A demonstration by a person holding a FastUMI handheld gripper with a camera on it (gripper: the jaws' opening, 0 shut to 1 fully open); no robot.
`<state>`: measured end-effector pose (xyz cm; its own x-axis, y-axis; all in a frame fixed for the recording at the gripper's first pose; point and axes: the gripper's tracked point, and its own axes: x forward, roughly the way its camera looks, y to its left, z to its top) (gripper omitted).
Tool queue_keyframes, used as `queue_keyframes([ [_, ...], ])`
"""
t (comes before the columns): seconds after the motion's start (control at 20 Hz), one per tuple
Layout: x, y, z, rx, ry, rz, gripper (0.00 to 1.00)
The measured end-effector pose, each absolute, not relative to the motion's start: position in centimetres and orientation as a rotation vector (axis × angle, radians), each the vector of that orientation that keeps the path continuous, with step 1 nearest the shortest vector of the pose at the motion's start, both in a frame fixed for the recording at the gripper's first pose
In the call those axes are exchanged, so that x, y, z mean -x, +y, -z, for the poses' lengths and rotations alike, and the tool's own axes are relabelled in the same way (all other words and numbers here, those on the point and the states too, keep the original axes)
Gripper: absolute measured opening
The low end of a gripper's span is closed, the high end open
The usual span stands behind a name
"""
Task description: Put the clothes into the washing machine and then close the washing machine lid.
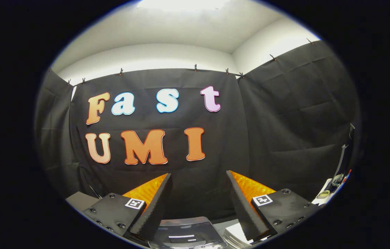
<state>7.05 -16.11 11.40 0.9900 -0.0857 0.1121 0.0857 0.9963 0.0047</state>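
Black cloth wall [277,114] stood ahead; the tongs [198,178] gaped wide and empty above the washing machine lid [186,235].

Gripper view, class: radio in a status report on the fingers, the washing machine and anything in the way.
Gripper open, fingers apart, holding nothing, aimed at the black cloth wall. Washing machine lid low between the fingers. No clothes in sight; nothing between the fingers.

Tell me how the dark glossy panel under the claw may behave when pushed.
The dark glossy panel looks rigid, so it would likely move as one piece. Its shiny surface reflects light, so a push may slip. The claw stands open, holding nothing.
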Motion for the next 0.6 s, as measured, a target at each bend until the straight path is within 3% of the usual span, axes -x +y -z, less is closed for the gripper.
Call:
queue_keyframes([
  [0.6,-6.10,-16.06,-12.24,0.022,-0.127,0.099,0.98],
])
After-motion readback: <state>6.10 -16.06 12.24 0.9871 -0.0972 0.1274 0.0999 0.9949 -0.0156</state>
